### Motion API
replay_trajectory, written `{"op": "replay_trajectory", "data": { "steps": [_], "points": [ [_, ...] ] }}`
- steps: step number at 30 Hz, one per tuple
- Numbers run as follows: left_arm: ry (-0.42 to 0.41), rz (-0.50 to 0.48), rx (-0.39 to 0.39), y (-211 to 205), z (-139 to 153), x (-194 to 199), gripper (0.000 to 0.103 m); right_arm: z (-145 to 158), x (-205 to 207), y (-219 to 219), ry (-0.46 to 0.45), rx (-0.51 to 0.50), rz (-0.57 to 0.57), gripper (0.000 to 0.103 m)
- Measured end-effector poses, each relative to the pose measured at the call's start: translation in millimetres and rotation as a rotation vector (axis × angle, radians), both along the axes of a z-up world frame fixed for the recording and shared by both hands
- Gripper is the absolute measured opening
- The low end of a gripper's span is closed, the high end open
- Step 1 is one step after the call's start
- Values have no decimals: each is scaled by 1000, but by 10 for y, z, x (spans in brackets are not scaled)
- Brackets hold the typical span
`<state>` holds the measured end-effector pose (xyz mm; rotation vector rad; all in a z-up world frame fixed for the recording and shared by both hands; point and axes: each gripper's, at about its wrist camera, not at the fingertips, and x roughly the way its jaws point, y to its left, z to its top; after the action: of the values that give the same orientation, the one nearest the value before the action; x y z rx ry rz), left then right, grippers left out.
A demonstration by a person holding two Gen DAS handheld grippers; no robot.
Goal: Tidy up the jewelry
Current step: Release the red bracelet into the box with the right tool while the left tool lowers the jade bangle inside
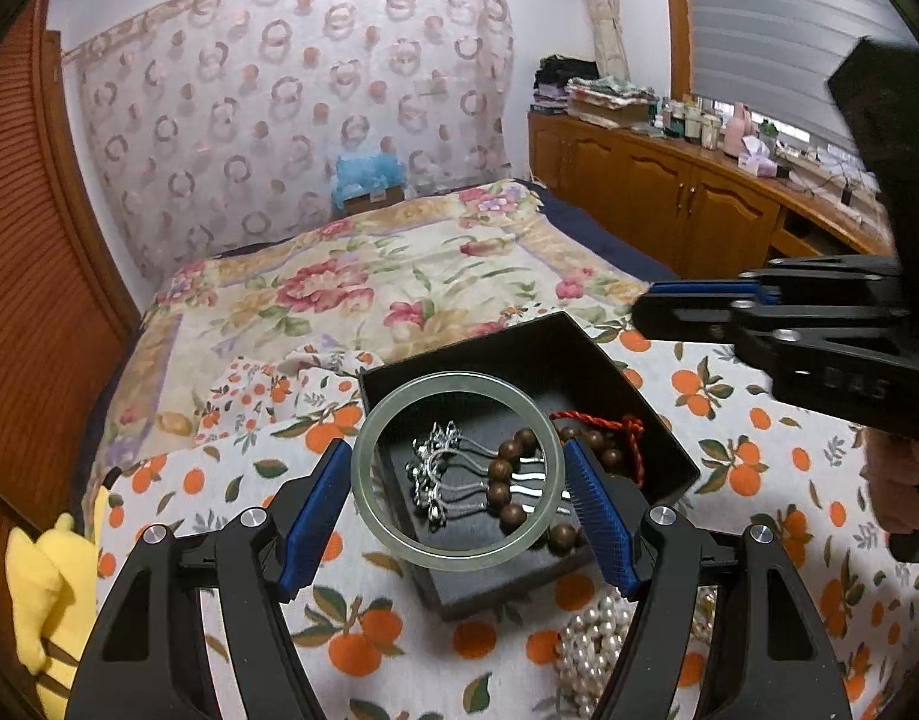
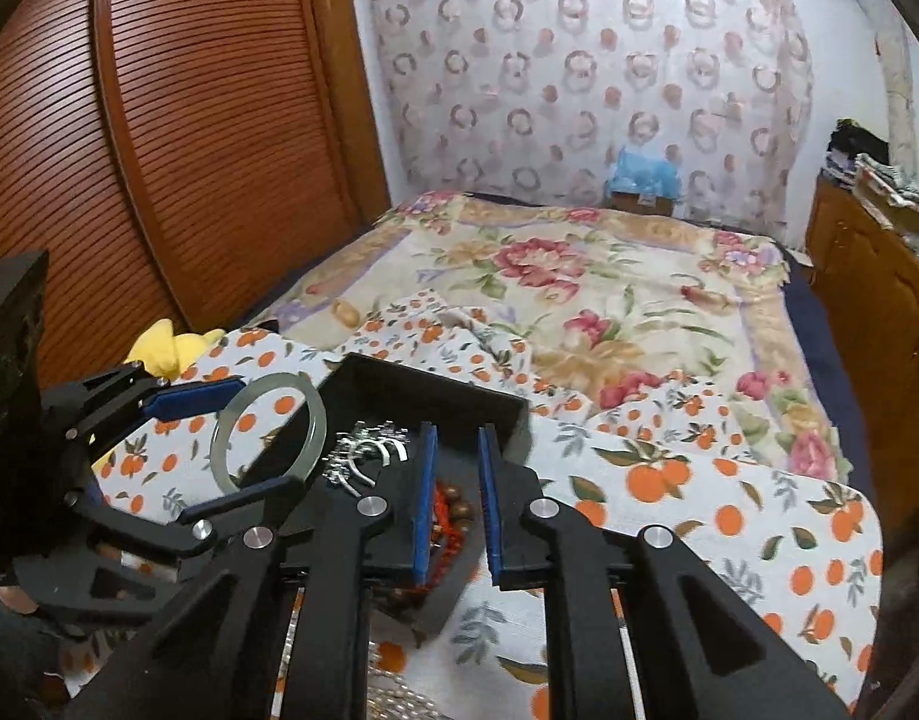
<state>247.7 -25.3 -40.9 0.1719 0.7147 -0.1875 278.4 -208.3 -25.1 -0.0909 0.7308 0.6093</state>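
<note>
While the left gripper [image 1: 457, 498] clasps a jade bangle [image 1: 456, 471] over the orange-print cloth [image 1: 759, 480], the right gripper's [image 2: 457, 498] fingers sit parted, empty.

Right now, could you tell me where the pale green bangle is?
The bangle is gripped between the left gripper pads, held above the near-left part of the black tray, over the silver jewelry.

pearl strand [image 1: 597, 642]: partly behind left jaws | red-corded beads [image 2: 453, 516]: mostly hidden behind right jaws
</note>
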Motion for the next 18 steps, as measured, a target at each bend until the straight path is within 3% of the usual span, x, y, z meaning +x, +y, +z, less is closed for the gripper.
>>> {"op": "replay_trajectory", "data": {
  "steps": [7, 18],
  "points": [
    [33, 0, 59, -119, -134, 164, 69, -32, -50, -180, -4, -1, -28, 16],
    [57, -14, 78, -218, -223, 202, 69, -172, -145, -386, 3, -18, -42, 16]
  ]
}}
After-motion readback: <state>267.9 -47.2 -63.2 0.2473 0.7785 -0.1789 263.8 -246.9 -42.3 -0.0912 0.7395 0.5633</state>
